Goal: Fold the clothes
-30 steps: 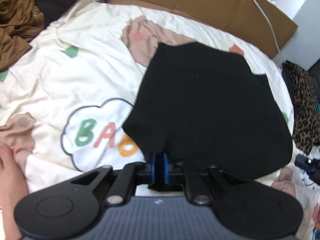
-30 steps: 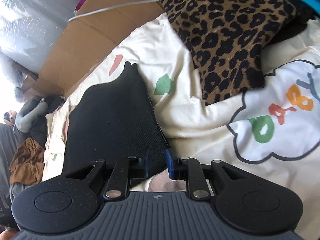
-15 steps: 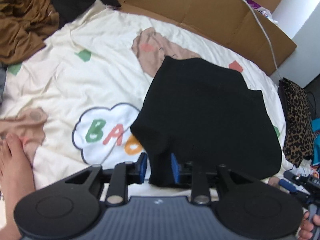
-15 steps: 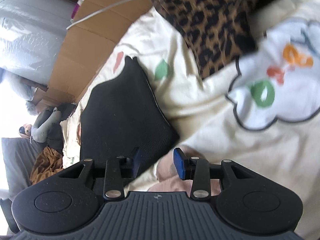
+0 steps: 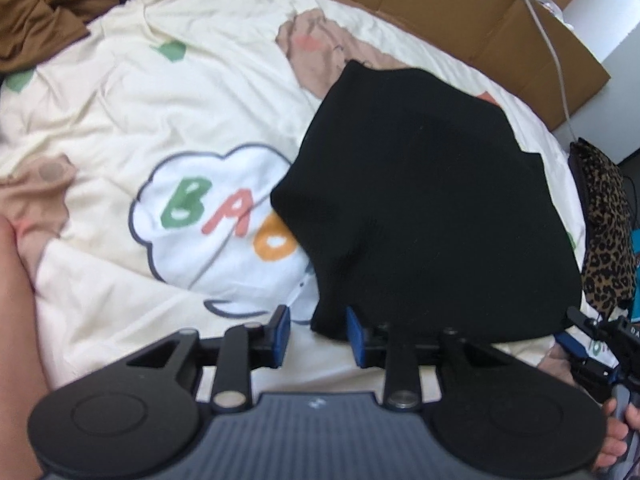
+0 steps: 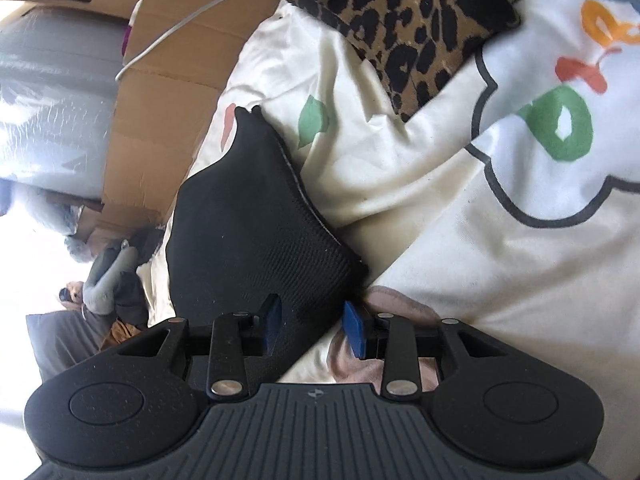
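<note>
Both sets of tongs have let go since a second ago: then the left gripper (image 5: 316, 334) was pinched tight on the near edge of the black garment (image 5: 432, 216), and now its blue pads (image 5: 282, 330) stand spread wide, with the garment's near corner lying loosely in the gap, closer to the right-hand pad. Whether cloth touches that pad cannot be told. The right gripper (image 6: 310, 326) was only slightly parted before; now its jaws are also spread wide, and the garment's near right corner (image 6: 320, 276) lies between and just ahead of them, not clamped.

That black garment rests flat on the cream bedspread (image 5: 120, 120), folded into a broad, roughly rectangular shape. Its left edge overlaps the white cloud print with coloured letters (image 5: 216, 216), and its far corner covers part of a pinkish-beige printed figure (image 5: 320, 52). In the left wrist view the right gripper (image 5: 592, 340) shows at the lower right edge, just beside the garment's right corner, with fingers of the person's right hand (image 5: 618, 436) on its handle.

A leopard-print item (image 6: 400, 20) lies on the bedspread to the right of the garment, apart from it. Brown cardboard (image 5: 480, 12) stands along the far side of the bed with a white cable (image 5: 554, 52) across it, and a brown crumpled cloth (image 5: 48, 12) sits at the far left.
</note>
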The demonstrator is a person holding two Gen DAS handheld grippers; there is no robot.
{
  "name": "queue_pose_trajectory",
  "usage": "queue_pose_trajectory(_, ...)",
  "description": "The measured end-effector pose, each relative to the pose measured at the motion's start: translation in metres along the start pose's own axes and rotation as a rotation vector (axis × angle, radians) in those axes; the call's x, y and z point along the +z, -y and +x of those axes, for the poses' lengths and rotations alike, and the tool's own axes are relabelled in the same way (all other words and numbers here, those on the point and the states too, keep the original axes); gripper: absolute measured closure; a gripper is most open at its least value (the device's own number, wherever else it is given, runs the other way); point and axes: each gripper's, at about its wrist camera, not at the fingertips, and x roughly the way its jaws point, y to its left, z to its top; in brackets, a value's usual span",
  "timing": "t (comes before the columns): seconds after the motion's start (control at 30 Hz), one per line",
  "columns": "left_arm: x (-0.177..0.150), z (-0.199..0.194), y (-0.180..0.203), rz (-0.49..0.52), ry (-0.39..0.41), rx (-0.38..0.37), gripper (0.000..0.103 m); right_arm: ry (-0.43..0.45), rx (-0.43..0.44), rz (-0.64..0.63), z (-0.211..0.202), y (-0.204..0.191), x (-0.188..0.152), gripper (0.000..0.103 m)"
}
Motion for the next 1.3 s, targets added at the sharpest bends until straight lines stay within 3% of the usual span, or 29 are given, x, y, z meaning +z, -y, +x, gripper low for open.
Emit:
queue_pose_trajectory(0.3,-0.001,0.016,-0.013,-0.061,0.016,-0.078,0.064,0.027,0.036,0.047,0.009,0.007,0.0,0.063)
queue_pose_trajectory(0.43,-0.001,0.018,-0.018,-0.079,0.008,-0.118,0.064,0.055,0.104,0.165,0.007,0.021,0.0,0.064)
queue_pose_trajectory(0.67,-0.009,0.02,-0.023,-0.1,0.029,-0.154,0.064,0.079,0.108,0.164,0.013,0.02,0.0,0.065)
queue_pose_trajectory(0.73,-0.008,0.021,-0.022,-0.1,0.036,-0.153,0.069,0.079,0.103,0.155,0.014,0.018,0.001,0.084)
queue_pose_trajectory(0.8,-0.008,0.021,-0.021,-0.091,0.014,-0.161,0.094,0.079,0.102,0.144,0.014,0.016,0.001,0.09)
queue_pose_trajectory(0.83,-0.008,0.021,-0.02,-0.081,-0.003,-0.164,0.096,0.078,0.101,0.139,0.013,0.014,0.001,0.097)
queue_pose_trajectory(1.3,0.014,-0.022,-0.02,0.001,-0.031,-0.121,0.099,0.004,0.082,0.022,0.0,-0.012,0.0,0.099)
